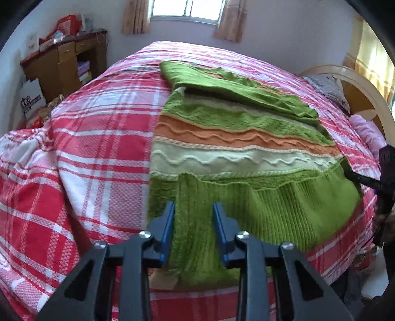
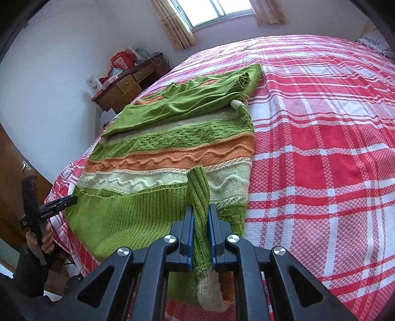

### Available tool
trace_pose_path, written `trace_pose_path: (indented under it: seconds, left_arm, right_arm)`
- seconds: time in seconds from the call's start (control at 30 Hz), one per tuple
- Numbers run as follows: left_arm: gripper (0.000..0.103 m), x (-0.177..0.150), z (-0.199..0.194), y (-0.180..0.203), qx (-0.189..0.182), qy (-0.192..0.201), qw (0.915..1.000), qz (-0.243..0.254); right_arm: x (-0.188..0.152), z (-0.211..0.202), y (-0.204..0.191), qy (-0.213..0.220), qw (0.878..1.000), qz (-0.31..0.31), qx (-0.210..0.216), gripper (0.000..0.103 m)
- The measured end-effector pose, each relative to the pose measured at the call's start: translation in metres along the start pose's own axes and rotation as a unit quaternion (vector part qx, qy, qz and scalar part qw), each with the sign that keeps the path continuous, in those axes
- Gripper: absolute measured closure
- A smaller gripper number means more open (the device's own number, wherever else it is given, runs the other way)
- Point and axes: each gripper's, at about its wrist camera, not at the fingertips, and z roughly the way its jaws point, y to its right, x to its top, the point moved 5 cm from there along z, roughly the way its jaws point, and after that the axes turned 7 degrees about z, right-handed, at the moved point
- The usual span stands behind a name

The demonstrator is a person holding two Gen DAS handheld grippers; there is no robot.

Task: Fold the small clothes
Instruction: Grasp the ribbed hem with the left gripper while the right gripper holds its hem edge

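A knitted sweater (image 1: 234,153) in green, orange and cream stripes lies flat on the bed, one green sleeve folded across its top. My left gripper (image 1: 193,214) stands at the ribbed hem's left corner, and a raised strip of green knit fills the narrow gap between its blue pads (image 1: 169,229). From the right wrist view this gripper (image 2: 70,200) shows at the far left, held by a hand. My right gripper (image 2: 200,217) is shut on a twisted strip of the sweater (image 2: 160,158) at its right edge, and it appears in the left wrist view (image 1: 355,176) by the hem's right corner.
The sweater rests on a bed with a red, pink and white plaid sheet (image 1: 98,138). A cluttered wooden desk (image 1: 61,61) stands against the far wall under a curtained window (image 1: 185,10). A cream headboard (image 1: 358,84) with pillows is at the right. A wooden door (image 2: 12,177) is near the bed's corner.
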Motion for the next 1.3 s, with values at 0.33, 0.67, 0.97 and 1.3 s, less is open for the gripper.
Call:
trace_pose_path:
  seconds: [0.33,0.67,0.97,1.3]
  left_arm:
    - [0.091,0.000,0.003,0.013,-0.004,-0.003,1.0000,0.007]
    - [0.079,0.000,0.006,0.014,0.021,0.005,0.9997,0.009]
    - [0.078,0.000,0.006,0.011,0.011,0.013,0.9998,-0.006]
    - [0.094,-0.002,0.001,0.010,0.001,0.026,0.9990,-0.035]
  right_arm:
    - [-0.002,-0.001,0.001,0.010,1.000,0.005,0.002,0.093]
    - [-0.004,0.000,-0.010,0.025,0.998,-0.033,-0.040,0.093]
    - [0.005,0.003,-0.022,-0.005,0.995,-0.067,-0.067,0.087]
    - [-0.002,0.007,-0.038,0.007,0.985,-0.123,-0.118,0.092]
